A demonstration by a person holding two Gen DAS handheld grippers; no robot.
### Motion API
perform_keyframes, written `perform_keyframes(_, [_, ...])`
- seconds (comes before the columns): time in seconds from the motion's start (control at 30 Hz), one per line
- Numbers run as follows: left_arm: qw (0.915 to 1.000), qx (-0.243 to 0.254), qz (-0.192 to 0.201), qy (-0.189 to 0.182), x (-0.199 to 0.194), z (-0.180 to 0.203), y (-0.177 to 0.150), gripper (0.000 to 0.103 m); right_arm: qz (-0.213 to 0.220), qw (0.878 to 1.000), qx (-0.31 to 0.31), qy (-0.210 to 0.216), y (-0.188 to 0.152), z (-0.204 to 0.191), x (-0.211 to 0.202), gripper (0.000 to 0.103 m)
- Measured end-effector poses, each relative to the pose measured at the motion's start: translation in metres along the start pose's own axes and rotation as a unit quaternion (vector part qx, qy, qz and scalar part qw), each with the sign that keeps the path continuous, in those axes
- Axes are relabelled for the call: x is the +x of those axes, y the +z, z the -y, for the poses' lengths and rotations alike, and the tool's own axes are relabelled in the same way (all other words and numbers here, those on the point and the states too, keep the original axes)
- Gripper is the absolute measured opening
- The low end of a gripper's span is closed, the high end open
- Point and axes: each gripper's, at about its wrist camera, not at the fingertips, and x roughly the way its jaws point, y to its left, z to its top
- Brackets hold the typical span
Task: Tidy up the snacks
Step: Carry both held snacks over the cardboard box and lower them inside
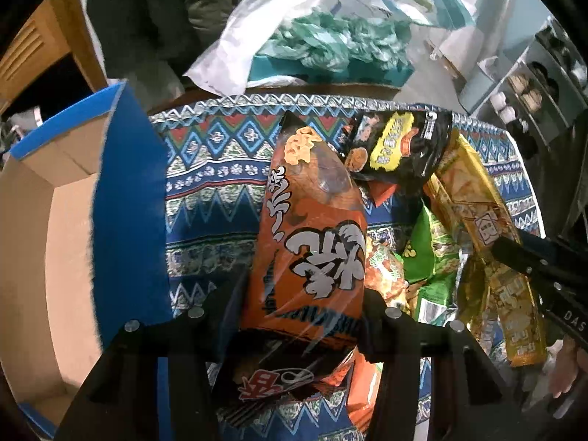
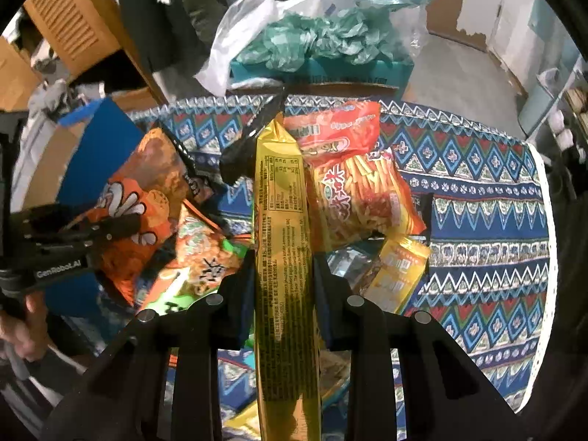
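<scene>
Orange snack bag [image 1: 312,242] clamped in left gripper [image 1: 301,308], lifted over patterned cloth [image 1: 213,191], just beside blue-sided cardboard box [image 1: 128,198]. Long yellow packet [image 2: 283,242] pinched in right gripper [image 2: 283,294], above snack pile: red fries bag [image 2: 360,198], black bag [image 1: 404,143], green bag [image 1: 433,257]. Cloth covers table. Behind: teal box [image 2: 319,70] stuffed with plastic bags, wooden louvred furniture [image 2: 70,18], concrete floor [image 2: 459,73].

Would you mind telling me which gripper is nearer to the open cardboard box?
Left. The left gripper, shut on the orange snack bag, sits right beside the cardboard box. The right gripper, holding the long yellow packet, is farther, across the snack pile.
</scene>
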Motion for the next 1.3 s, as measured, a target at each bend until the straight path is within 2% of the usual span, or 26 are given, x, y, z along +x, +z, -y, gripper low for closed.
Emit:
perform_keyframes(0.3, [0.9994, -0.013, 0.03, -0.01, -0.043, -0.012, -0.01, 0.052, 0.035, 0.999, 0.007, 0.023, 0.0, -0.019, -0.038, 0.027])
perform_keyframes(0.7, [0.9966, -0.036, 0.072, -0.014, -0.111, -0.051, -0.027, 0.052, 0.058, 0.996, -0.018, 0.072, 0.014, -0.073, -0.063, 0.027])
perform_keyframes(0.97, [0.9926, -0.067, 0.101, 0.001, -0.141, -0.094, -0.036, 0.053, 0.052, 0.992, -0.043, 0.104, 0.032, -0.129, -0.059, 0.027])
perform_keyframes(1.3, [0.9839, -0.134, 0.112, 0.038, -0.145, -0.163, -0.05, 0.053, 0.033, 0.986, -0.079, 0.143, 0.055, -0.216, -0.039, 0.027])
